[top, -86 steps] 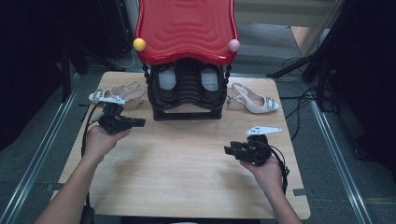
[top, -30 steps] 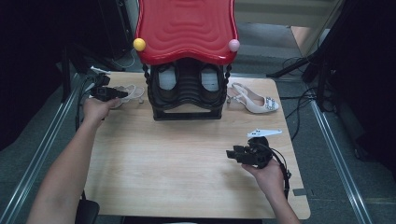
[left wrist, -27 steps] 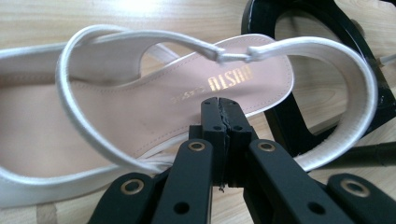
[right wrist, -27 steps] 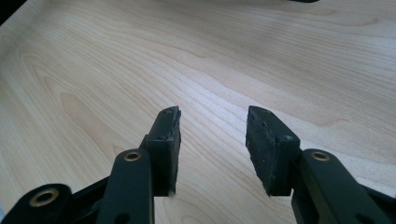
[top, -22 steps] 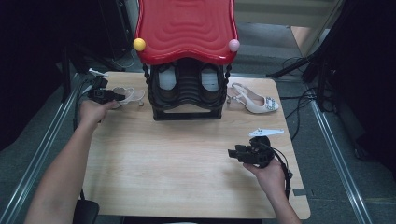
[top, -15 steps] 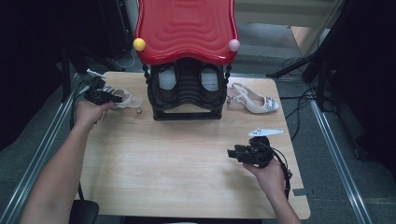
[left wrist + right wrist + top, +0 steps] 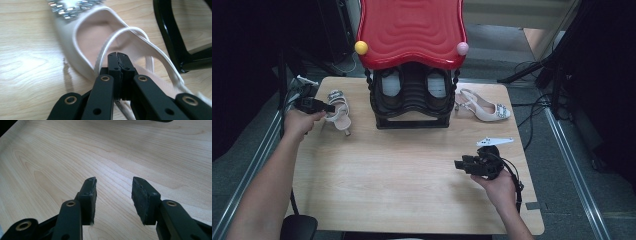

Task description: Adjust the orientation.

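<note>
white sandal (image 7: 338, 110) is lying near the surface's (image 7: 412, 190) far-left corner, its strap (image 7: 117, 37) pinched in the fully closed left gripper (image 7: 117, 56).

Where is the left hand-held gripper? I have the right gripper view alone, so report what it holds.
Observer: The left hand-held gripper is shut on the pale sandal, pinching its thin strap at the table's left side.
Operator: Tell me what stands next to that sandal.
Observer: A black shoe rack under a red top; the sandal lies just left of it.
Operator: Name any other shoe outside the rack.
Observer: A second pale sandal lies on the table right of the rack, with no gripper on it.
</note>
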The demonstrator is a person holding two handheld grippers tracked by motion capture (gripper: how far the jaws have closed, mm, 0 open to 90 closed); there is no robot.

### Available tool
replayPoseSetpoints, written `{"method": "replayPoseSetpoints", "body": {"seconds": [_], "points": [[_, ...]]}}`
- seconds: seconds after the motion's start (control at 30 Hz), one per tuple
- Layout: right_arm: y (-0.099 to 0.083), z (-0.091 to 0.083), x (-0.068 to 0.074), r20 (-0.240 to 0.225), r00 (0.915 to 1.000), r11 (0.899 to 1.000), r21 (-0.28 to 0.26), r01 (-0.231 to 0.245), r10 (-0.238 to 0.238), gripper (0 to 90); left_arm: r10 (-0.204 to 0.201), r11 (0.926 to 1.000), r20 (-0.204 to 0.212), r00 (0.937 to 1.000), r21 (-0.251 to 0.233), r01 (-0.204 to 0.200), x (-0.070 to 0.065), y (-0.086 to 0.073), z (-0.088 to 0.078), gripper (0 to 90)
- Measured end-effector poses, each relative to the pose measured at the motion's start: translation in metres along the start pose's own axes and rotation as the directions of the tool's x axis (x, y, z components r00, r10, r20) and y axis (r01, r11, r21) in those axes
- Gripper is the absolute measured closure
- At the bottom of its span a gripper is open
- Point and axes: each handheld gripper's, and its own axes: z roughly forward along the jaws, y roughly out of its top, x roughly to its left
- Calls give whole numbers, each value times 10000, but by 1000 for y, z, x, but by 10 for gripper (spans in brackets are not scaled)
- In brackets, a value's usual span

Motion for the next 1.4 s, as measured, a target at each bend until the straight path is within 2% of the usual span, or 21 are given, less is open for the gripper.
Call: {"method": "replayPoseSetpoints", "body": {"seconds": [0.17, 0.3, 0.37, 0.47, 0.57, 0.67, 0.73, 0.83, 0.9, 1.07, 1.1, 1.13, 1.23, 1.4], "points": [[0, 1, 0, -2, 10000, 10000, 27, -12, 12, 563, 2, 10000, -24, 10000, -68, -2, 0, 0, -2, 899], [1, 1, 1, -44, 10000, 10000, 27, 33, -33, 563, -9, 9996, 229, 9997, -287, 15, -4, -2, -7, 887], [1, 1, 1, -56, 10000, 10000, 10, 18, -18, 563, -254, 9980, 387, 9989, -573, 276, -6, -5, -11, 884], [1, 1, 1, -71, 10000, 10000, 30, 30, -30, 563, -104, 9973, 603, 9981, -722, 148, -11, -14, -20, 886], [1, 2, 2, -81, 9999, 10000, 36, 61, -61, 563, -27, 9969, 578, 9983, -780, 73, -14, -19, -23, 887], [1, 2, 3, -81, 9999, 10000, 73, 59, -59, 563, 87, 9973, 409, 9991, -730, -57, -19, -24, -22, 887], [2, 4, 3, -128, 9999, 9999, 84, 109, -108, 563, 322, 9982, 6, 9995, -512, -321, -21, -28, -18, 888], [2, 5, 4, -142, 9998, 9998, 132, 113, -111, 562, 239, 9984, -221, 9995, -505, -250, -22, -29, -14, 889], [2, 5, 4, -135, 9998, 9998, 132, 145, -143, 562, 128, 9987, -173, 9998, -483, -136, -20, -29, -13, 890], [2, 5, 3, -146, 9999, 9999, 120, 89, -87, 561, 86, 9987, -522, 9986, -497, -112, -14, -28, -15, 890], [2, 4, 3, -151, 9999, 9999, 122, 69, -67, 561, 106, 9992, -457, 9989, -381, -124, -8, -28, -17, 891], [2, 4, 3, -151, 9999, 9999, 122, 69, -67, 561, 106, 9992, -457, 9989, -381, -124, -8, -28, -17, 893], [2, 4, 3, -155, 9999, 9999, 115, 69, -67, 561, 161, 9989, -867, 9961, -421, -198, -5, -27, -19, 893], [2, 5, 3, -156, 9999, 9999, 149, 73, -71, 560, -14, 9985, -622, 9981, -545, -20, -4, -24, -20, 875]]}}
